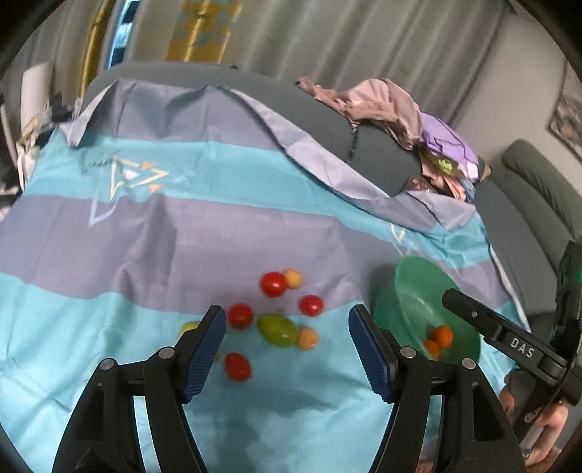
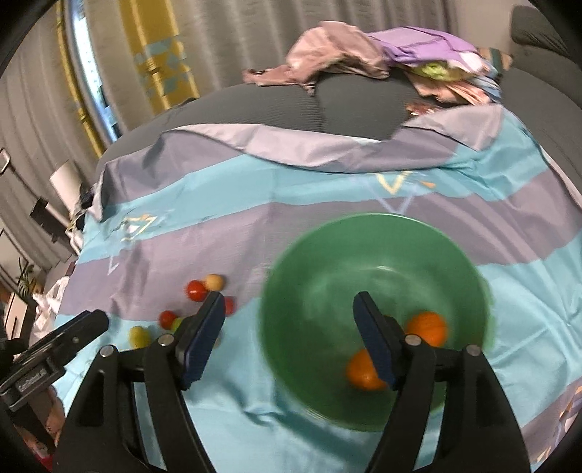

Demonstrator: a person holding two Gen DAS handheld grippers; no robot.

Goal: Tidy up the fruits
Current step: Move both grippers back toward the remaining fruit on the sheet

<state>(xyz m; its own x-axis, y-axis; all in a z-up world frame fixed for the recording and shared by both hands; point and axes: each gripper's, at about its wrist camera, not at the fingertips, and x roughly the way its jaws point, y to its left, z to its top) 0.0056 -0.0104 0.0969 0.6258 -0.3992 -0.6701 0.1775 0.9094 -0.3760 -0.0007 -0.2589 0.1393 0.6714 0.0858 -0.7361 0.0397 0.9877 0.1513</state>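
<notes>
Several small fruits lie on a blue and grey striped cloth (image 1: 109,254): red ones (image 1: 240,316), a green one (image 1: 278,330), pale peach ones (image 1: 308,338) and a yellow one (image 2: 139,336). My left gripper (image 1: 287,349) is open and empty, hovering just above and in front of them. A green bowl (image 2: 327,262) holds two orange fruits (image 2: 427,327); it also shows in the left wrist view (image 1: 411,287). My right gripper (image 2: 289,338) is open and empty over the bowl's left rim, and its finger reaches over the bowl in the left wrist view (image 1: 473,314).
The cloth covers a grey sofa (image 1: 382,160). A heap of pink and purple clothes (image 2: 363,54) lies at the back. Curtains (image 1: 327,32) hang behind. The cloth's far edge is folded over (image 1: 276,120).
</notes>
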